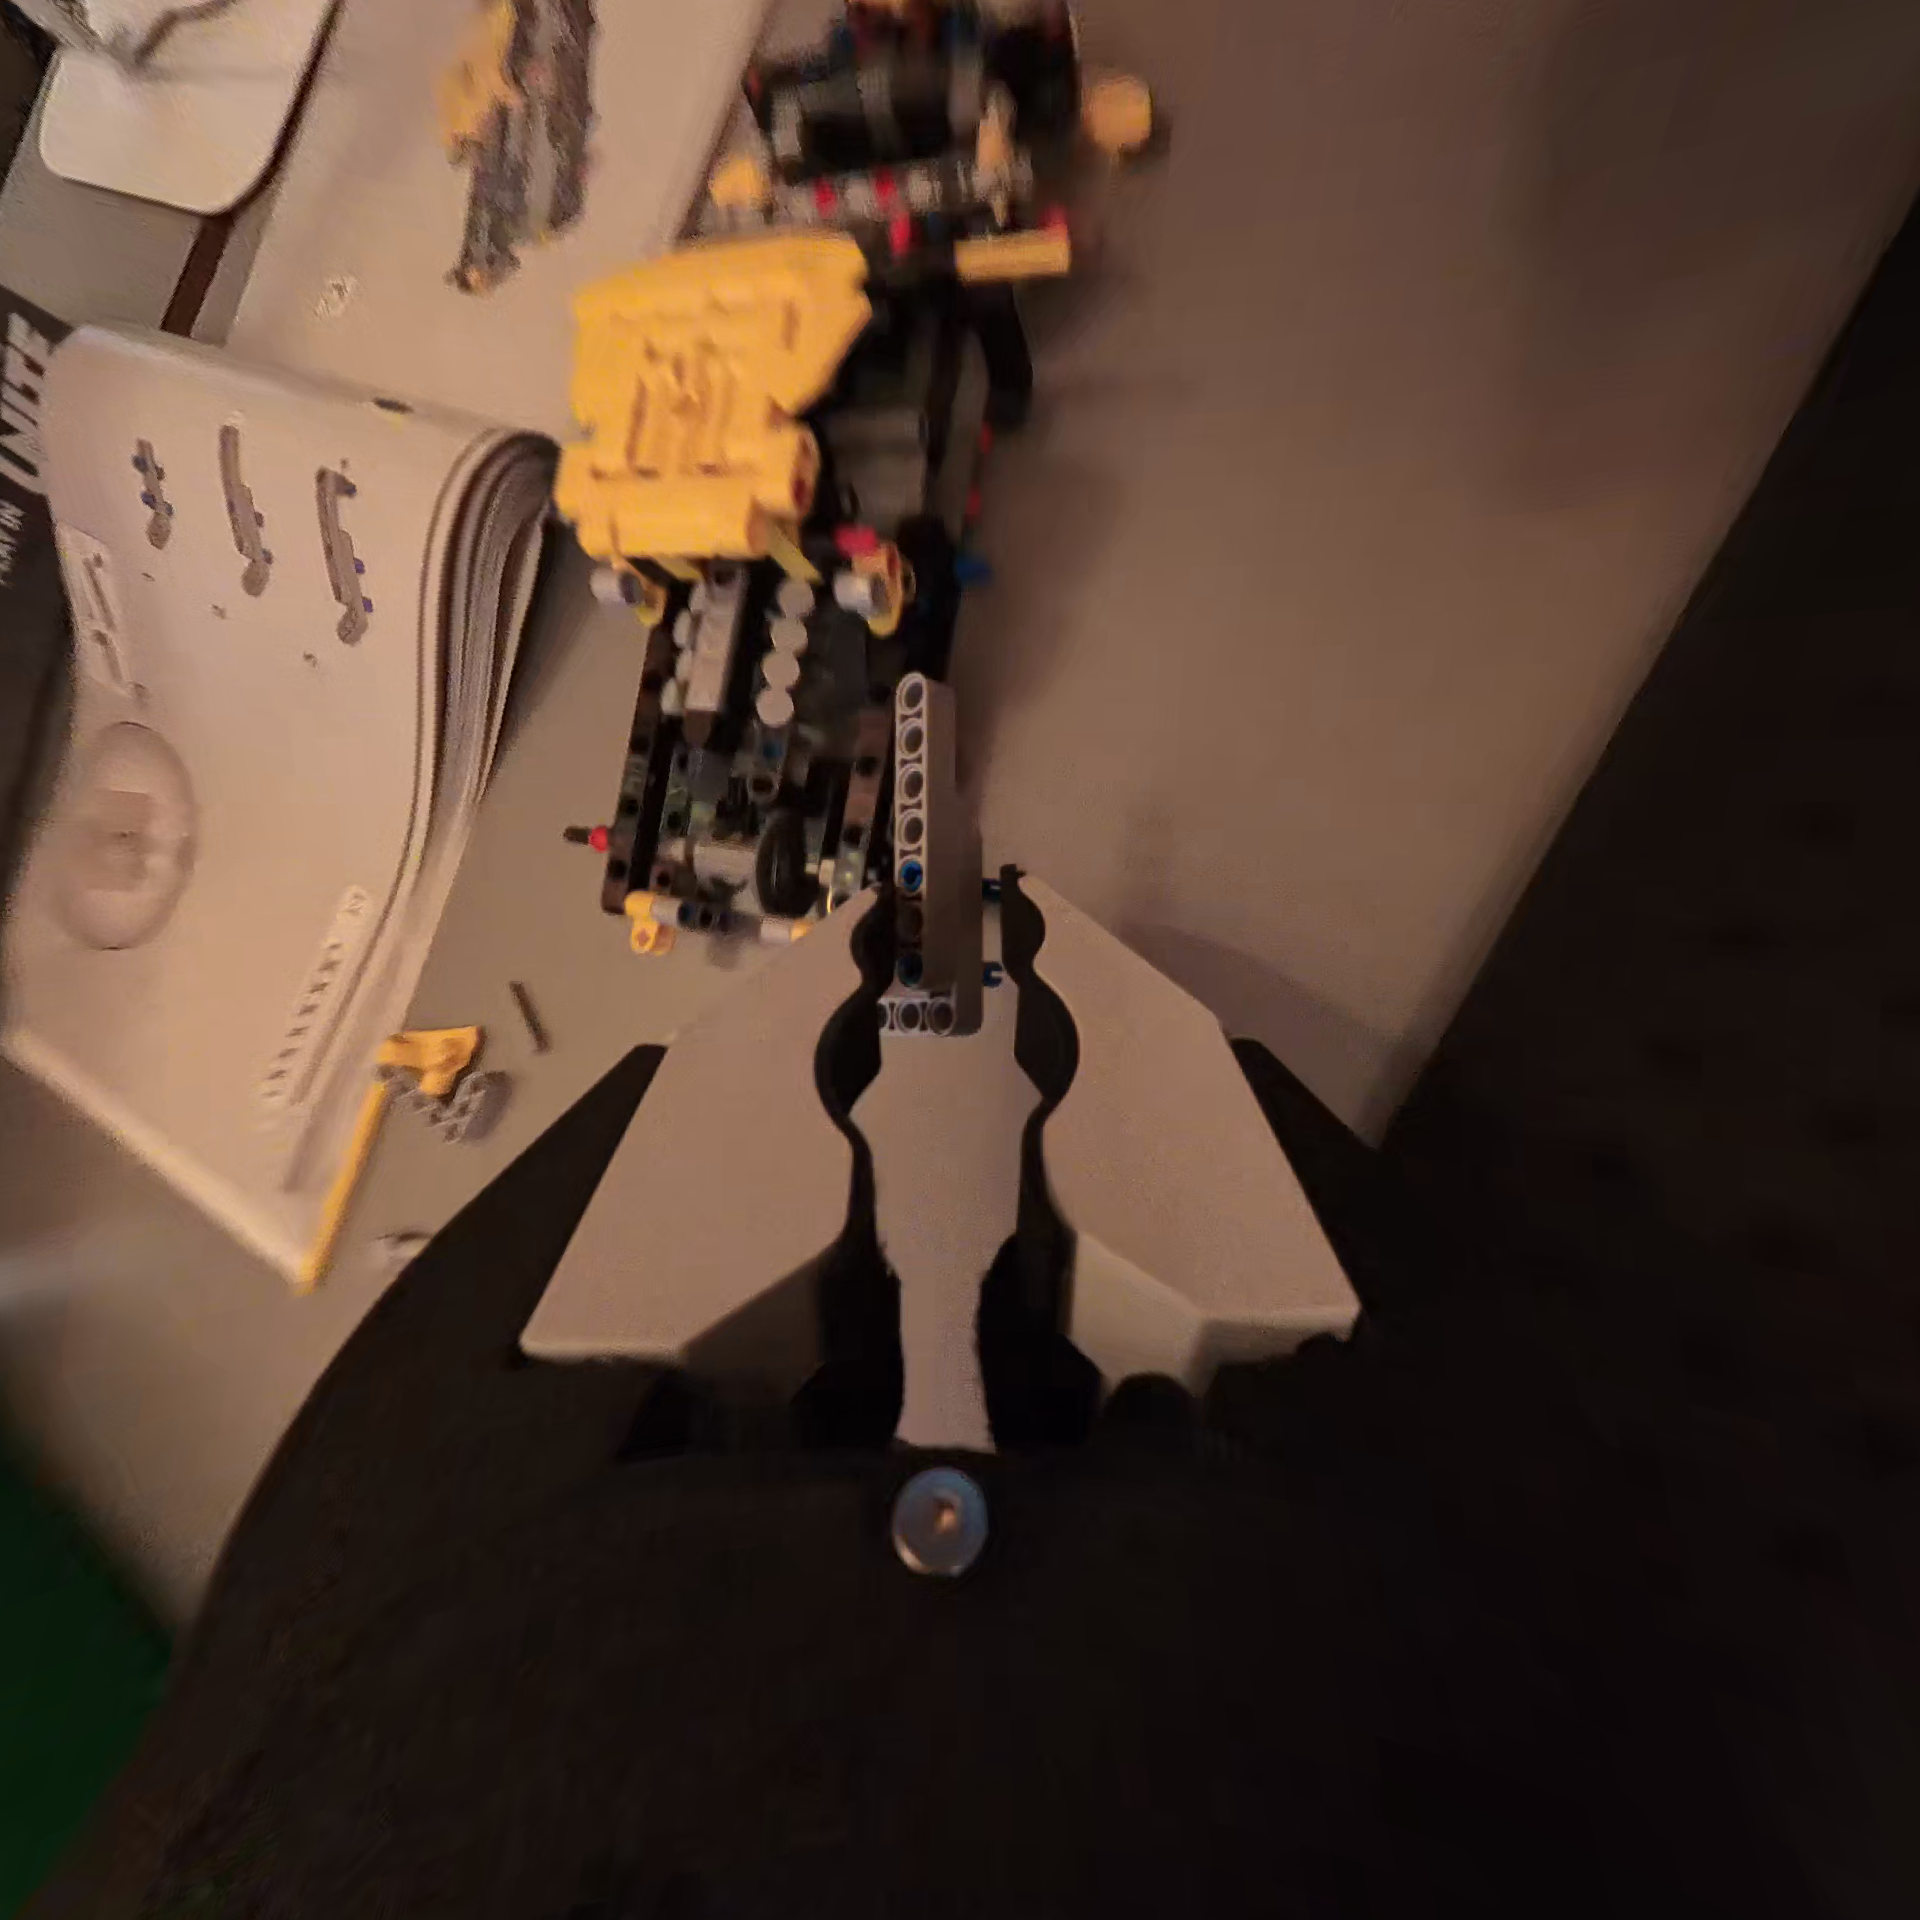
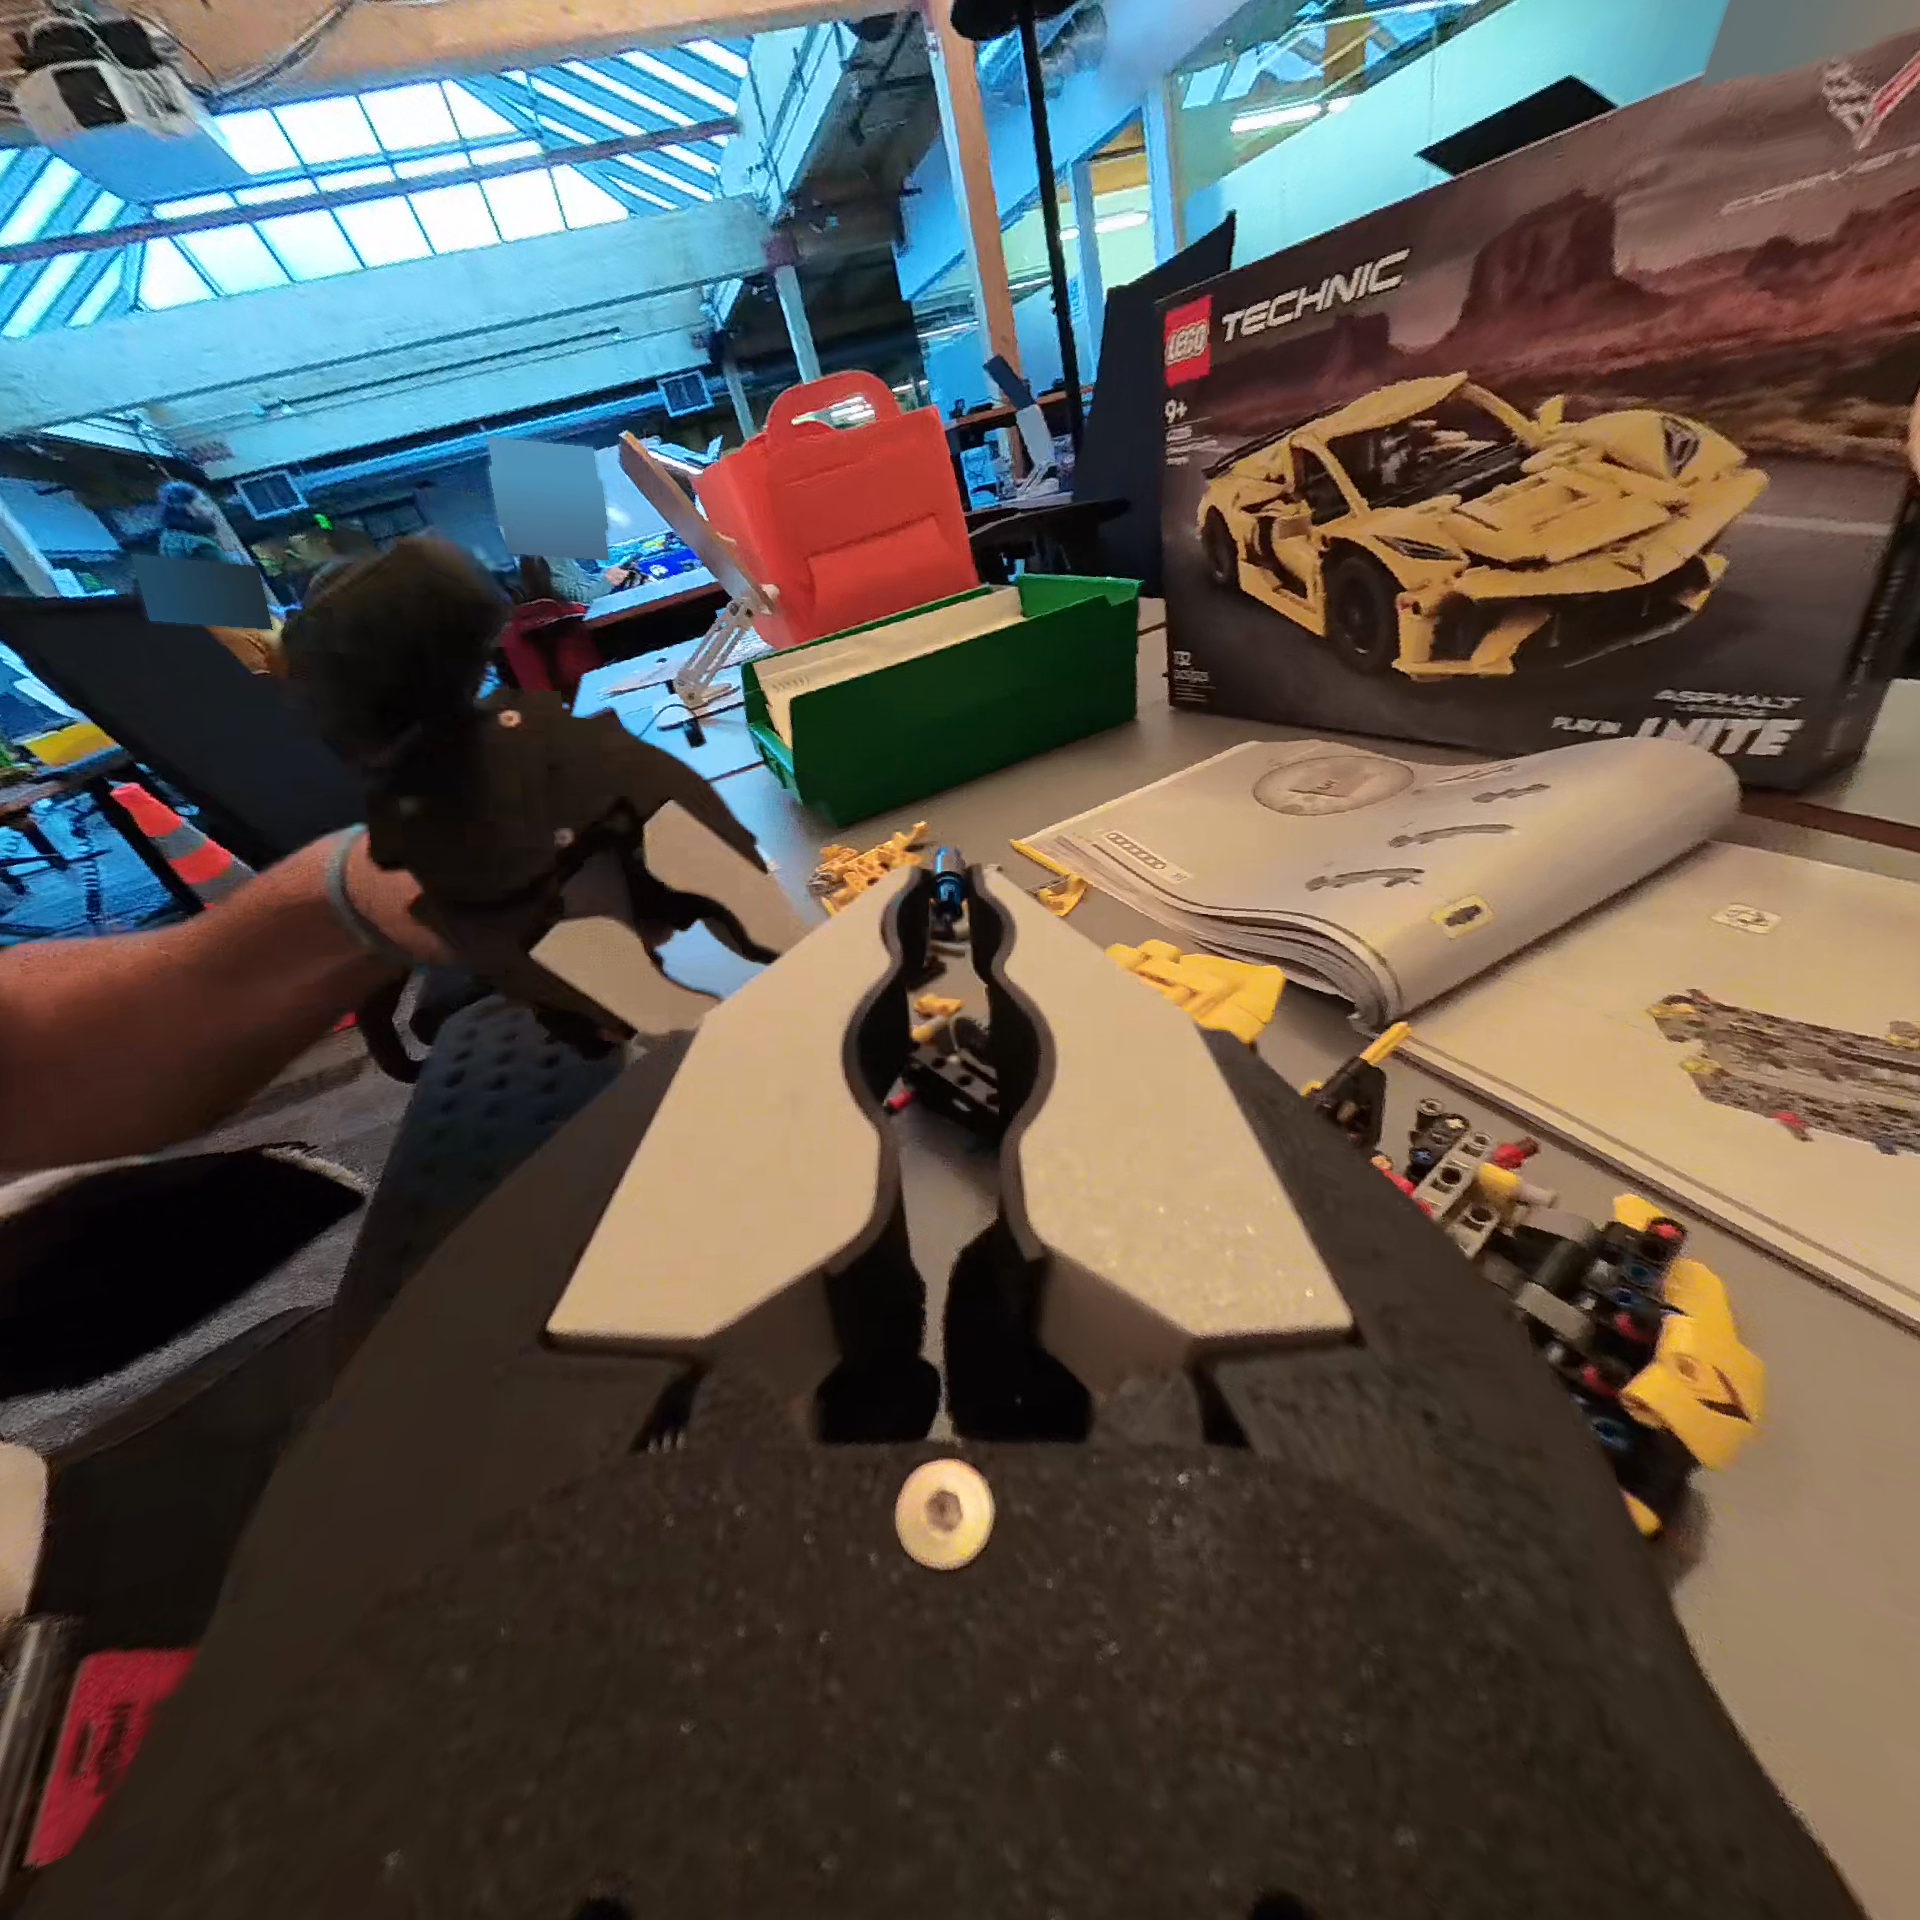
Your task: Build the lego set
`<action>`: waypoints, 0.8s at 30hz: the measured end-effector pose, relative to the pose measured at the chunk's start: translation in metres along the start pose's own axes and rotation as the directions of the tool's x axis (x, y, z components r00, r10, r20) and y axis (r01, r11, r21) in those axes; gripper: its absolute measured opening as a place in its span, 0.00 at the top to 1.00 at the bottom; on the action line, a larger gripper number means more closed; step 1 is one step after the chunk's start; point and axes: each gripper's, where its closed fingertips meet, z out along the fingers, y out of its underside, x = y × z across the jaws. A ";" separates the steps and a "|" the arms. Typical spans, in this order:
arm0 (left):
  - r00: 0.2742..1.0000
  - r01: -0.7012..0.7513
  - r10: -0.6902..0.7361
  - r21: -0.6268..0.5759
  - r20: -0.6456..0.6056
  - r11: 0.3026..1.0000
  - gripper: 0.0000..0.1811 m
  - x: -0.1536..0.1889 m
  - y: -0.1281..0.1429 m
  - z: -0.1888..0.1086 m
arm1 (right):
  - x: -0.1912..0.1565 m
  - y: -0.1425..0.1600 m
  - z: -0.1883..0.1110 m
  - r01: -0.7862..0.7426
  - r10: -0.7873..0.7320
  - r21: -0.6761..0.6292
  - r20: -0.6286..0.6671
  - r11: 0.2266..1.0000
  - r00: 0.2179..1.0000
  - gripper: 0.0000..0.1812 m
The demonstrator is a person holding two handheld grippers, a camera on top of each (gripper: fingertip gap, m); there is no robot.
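Left gripper point(image 1: 940, 914) closed on a long grey beam point(image 1: 930, 831) with a row of holes — beam gripped at its near end, upright between the fingers, a blue pin visible in one hole. Held above the table point(image 1: 1299, 520), just right of the partly built car model point(image 1: 748, 665). Model lying lengthwise, black frame at the near end, yellow body section point(image 1: 696, 405) farther away. Picture blurred there, so cannot tell whether beam and model touch.

Left of the model, an open instruction booklet point(image 1: 260, 727) with thick curled pages. Near its lower corner, a few loose yellow and grey pieces point(image 1: 442, 1075) on the table.

Right gripper point(image 2: 948, 894) closed on a small dark pin with a blue end point(image 2: 945, 868), pinched at the very tips. Below it, seen through the gap of the fingers, a black part of the model point(image 2: 956, 1081). At the near right, another black, red and yellow assembly point(image 2: 1600, 1278) on the table.

Farther back on the right, the set box point(image 2: 1538, 468) standing upright, the booklet in front of it. Left of the box — a green bin point(image 2: 935, 696) and behind it an orange bag point(image 2: 842, 509). At far left, a person's arm point(image 2: 177, 997).
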 end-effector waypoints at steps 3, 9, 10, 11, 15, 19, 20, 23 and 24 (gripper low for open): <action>0.990 -0.131 0.124 -0.120 -0.063 0.984 0.89 0.020 0.019 0.004 | 0.004 0.005 -0.002 0.008 -0.008 -0.020 -0.017 1.000 1.000 0.97; 0.960 -0.091 0.056 -0.118 -0.274 0.989 0.89 0.053 0.024 0.013 | -0.001 0.017 0.000 0.038 -0.039 -0.073 -0.015 0.997 0.999 0.97; 0.953 -0.074 0.034 -0.121 -0.301 0.990 0.89 0.056 0.024 0.013 | -0.002 0.016 0.000 0.034 -0.035 -0.072 -0.010 0.997 0.999 0.97; 0.948 -0.059 0.017 -0.122 -0.319 0.991 0.89 0.058 0.023 0.013 | -0.002 0.016 0.000 0.028 -0.029 -0.070 -0.007 0.997 1.000 0.97; 0.917 0.000 -0.048 -0.119 -0.395 0.993 0.82 0.065 0.020 0.010 | -0.002 0.015 -0.001 0.000 0.000 -0.064 0.009 0.998 1.000 0.97; 0.833 0.128 -0.182 -0.138 -0.522 0.982 0.80 0.064 0.009 -0.001 | -0.003 0.015 -0.002 -0.037 0.039 -0.059 0.032 0.998 0.999 0.97; 0.815 0.154 -0.215 -0.155 -0.538 0.976 0.80 0.060 0.007 -0.002 | -0.003 0.015 -0.002 -0.045 0.047 -0.058 0.036 0.997 0.998 0.97; 0.788 0.132 -0.246 -0.237 -0.564 0.963 0.81 0.054 0.006 -0.001 | -0.004 0.016 -0.001 -0.061 0.064 -0.064 0.048 0.996 0.997 0.97; 0.770 0.117 -0.258 -0.267 -0.584 0.956 0.81 0.056 0.005 -0.001 | -0.004 0.017 -0.001 -0.067 0.071 -0.068 0.053 0.995 0.996 0.97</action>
